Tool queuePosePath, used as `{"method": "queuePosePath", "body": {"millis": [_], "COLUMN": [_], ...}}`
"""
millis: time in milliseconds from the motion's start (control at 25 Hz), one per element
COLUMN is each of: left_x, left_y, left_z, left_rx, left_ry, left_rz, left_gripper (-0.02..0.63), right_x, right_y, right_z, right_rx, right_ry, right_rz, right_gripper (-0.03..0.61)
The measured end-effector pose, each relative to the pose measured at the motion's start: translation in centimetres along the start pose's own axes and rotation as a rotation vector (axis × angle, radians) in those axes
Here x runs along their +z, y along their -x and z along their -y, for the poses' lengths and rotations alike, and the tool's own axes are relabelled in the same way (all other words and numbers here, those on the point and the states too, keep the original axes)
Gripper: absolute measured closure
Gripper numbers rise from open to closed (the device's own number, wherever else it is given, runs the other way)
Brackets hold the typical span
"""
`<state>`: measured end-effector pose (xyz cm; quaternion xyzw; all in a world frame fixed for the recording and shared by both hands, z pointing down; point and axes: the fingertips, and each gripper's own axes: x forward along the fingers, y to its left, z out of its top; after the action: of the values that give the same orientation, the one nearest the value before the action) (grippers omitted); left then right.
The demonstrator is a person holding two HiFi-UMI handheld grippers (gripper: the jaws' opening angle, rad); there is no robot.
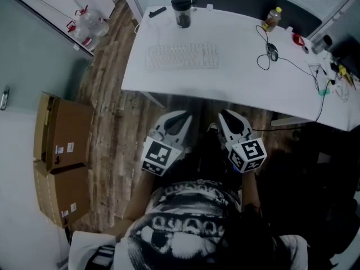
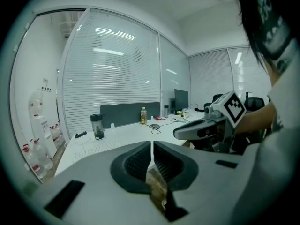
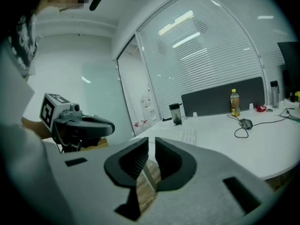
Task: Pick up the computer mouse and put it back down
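The black computer mouse (image 1: 272,52) lies on the white desk (image 1: 236,86) at the far right, its cable looped beside it. It is small in the left gripper view (image 2: 154,126) and in the right gripper view (image 3: 245,123). My left gripper (image 1: 179,120) and my right gripper (image 1: 228,116) hang side by side close to my body, short of the desk's near edge and far from the mouse. The left gripper's (image 2: 152,144) jaws are shut with nothing between them. The right gripper's (image 3: 151,142) jaws leave only a thin slit, also with nothing between them.
A white keyboard (image 1: 181,56) lies mid-desk, with a dark tumbler (image 1: 182,11) behind it and a yellow bottle (image 1: 272,19) near the mouse. Cables and small items crowd the desk's right end (image 1: 329,72). Cardboard boxes (image 1: 62,131) stand on the wooden floor at left.
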<state>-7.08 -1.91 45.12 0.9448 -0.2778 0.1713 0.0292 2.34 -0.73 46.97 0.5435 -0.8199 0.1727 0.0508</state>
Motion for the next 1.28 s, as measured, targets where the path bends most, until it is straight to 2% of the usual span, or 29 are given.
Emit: {"method": "queuePosePath", "body": {"millis": [240,600,1280], "left_x": [-1.1,-1.9,-1.7], "left_y": [2.7,4.6,5.0], "left_z": [2.4,6.5,9.2], "left_rx": [-0.041,-0.118,-0.177], "left_ry": [-0.008,-0.036,-0.072], "left_rz": [0.023,0.042,0.045], "left_gripper": [0.598,0.598,0.598], "right_x": [-1.1,-3.4,-4.3], "right_y": [2.1,5.5,7.8], "right_z": [-3.6,-6.1,-6.3], "right_rx": [-0.012,-0.039,-0.053], "right_ry": [0.029,0.015,0.04], "right_rz": [0.01,0.012,0.001], "right_gripper": [0.568,0.586,0.586]}}
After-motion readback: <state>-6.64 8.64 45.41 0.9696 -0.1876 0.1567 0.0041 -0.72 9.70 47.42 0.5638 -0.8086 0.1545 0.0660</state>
